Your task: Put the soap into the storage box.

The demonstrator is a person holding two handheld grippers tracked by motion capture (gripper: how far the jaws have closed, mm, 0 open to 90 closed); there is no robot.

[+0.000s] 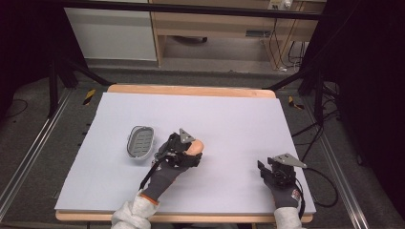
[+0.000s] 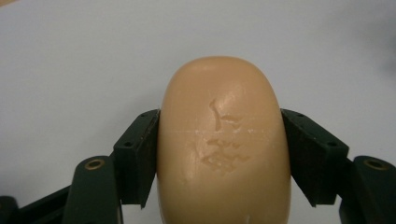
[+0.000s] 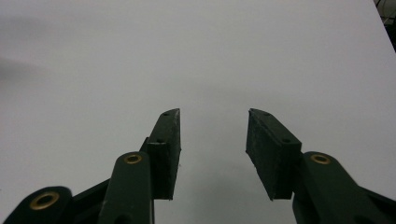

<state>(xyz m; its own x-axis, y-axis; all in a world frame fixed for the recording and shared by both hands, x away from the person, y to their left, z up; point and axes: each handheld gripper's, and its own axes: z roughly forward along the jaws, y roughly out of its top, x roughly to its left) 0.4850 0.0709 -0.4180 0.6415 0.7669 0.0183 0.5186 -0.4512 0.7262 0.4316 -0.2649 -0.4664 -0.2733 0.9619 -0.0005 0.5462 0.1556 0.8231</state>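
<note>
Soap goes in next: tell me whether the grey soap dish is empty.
Empty. The soap dish shows only its ribbed bottom; the soap bar is clamped in the left gripper.

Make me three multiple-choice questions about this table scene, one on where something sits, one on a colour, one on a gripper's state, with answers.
1. Where does the grey slotted plastic soap dish lie relative to the left gripper?
A. To its left in the high view
B. To its right
C. Directly under it

2. What colour is the oval bar of soap?
A. Green
B. Peach-tan
C. Blue

3. How does the right gripper stand?
A. Clamped on the soap
B. Clamped on the dish
C. Jaws apart with nothing between them

Answers: 1 A, the dish sits left of the left gripper on the white table cover. 2 B, the left gripper view shows it peach-tan. 3 C, only bare cover shows between its pads.
</note>
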